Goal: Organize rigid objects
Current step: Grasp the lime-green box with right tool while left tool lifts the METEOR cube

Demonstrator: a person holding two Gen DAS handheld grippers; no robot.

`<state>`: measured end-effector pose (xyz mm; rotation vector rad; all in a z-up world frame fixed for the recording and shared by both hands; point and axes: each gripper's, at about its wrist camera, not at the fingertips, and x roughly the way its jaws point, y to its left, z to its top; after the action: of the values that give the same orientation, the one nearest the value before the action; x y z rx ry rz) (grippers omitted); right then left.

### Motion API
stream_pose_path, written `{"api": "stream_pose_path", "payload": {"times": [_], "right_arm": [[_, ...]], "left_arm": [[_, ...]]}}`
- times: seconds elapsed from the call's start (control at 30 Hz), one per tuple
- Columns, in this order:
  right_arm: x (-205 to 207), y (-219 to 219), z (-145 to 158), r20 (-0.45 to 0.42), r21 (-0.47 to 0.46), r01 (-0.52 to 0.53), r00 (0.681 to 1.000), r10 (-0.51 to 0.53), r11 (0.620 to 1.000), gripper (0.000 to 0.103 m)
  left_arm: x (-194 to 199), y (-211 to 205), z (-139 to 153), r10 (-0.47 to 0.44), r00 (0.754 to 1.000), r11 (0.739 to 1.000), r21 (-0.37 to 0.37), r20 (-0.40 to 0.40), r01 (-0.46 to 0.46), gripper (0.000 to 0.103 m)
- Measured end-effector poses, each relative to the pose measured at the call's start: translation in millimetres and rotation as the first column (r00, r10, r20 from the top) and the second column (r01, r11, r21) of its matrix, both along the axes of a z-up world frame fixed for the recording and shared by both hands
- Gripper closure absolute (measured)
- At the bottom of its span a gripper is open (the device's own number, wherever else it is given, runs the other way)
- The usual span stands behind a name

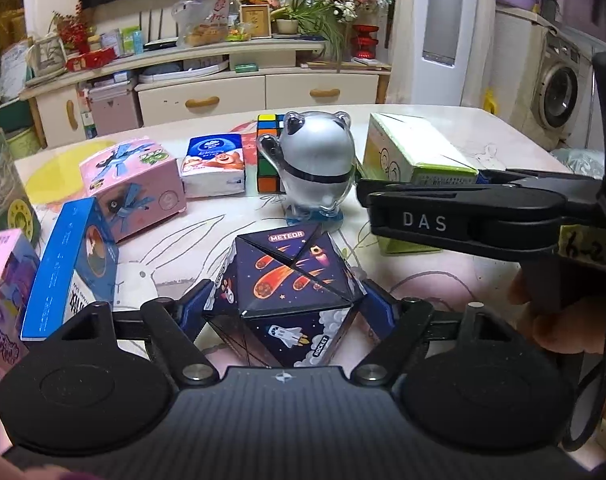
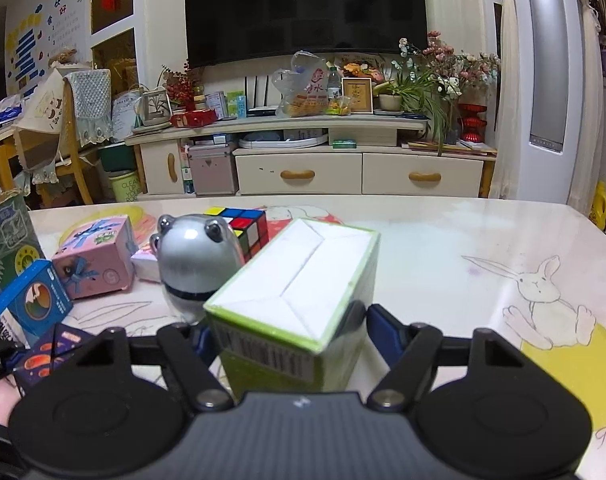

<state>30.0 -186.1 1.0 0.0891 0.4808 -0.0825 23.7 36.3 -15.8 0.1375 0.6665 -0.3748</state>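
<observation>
A dark cube printed with meteors and a rocket (image 1: pixel 291 280) stands on the table with one corner toward me. My left gripper (image 1: pixel 287 304) is shut on it, blue pads against its left and right corners. A white-topped box with green sides (image 2: pixel 299 280) stands to the right, and my right gripper (image 2: pixel 291 328) is shut on its lower sides. In the left wrist view that box (image 1: pixel 415 148) shows between the right gripper's black fingers (image 1: pixel 423 216). Both objects rest on the table.
Behind the cube stand a panda figure (image 1: pixel 315 164), a colour puzzle cube (image 1: pixel 269 152), a tissue pack (image 1: pixel 215 164) and a pink box (image 1: pixel 139 184). A blue box (image 1: pixel 75 264) and a pink box (image 1: pixel 3 280) crowd the left. A person's fingers (image 1: pixel 559 320) show at right.
</observation>
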Motion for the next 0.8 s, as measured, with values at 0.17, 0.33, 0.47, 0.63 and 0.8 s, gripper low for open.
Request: {"api": "stream_pose_path", "payload": {"times": [0.17, 0.33, 0.47, 0.63, 0.8], "right_arm": [[-1.4, -0.4, 1.9, 0.003, -0.002, 0.005, 1.0, -0.005, 1.0, 0.048], [-4.8, -2.3, 3.0, 0.007, 0.007, 0.017, 1.0, -0.017, 1.0, 0.054], [-9.1, -6.8, 3.1, 0.008, 0.031, 0.022, 1.0, -0.022, 0.999, 0.054], [-15.9, -10.2, 5.0, 0.006, 0.065, 0.036, 0.999, -0.036, 0.997, 0.054], [-24.9, -9.7, 5.8, 0.0, 0.059, 0.051, 0.999, -0.051, 0.997, 0.054]], "left_arm": [[-1.6, 0.5, -1.0, 0.027, 1.0, 1.0, -0.004, -0.001, -0.027, 0.007], [-3.9, 2.2, -0.5, 0.059, 0.998, 0.998, 0.0, -0.01, -0.059, 0.007], [-4.6, 4.9, 1.6, 0.077, 0.997, 0.997, -0.002, -0.002, -0.077, 0.007], [-10.6, 8.5, 8.0, 0.073, 0.997, 0.997, -0.015, 0.018, -0.072, 0.007], [-13.6, 13.1, 13.8, 0.061, 0.998, 0.998, -0.029, 0.032, -0.06, 0.007]]}}
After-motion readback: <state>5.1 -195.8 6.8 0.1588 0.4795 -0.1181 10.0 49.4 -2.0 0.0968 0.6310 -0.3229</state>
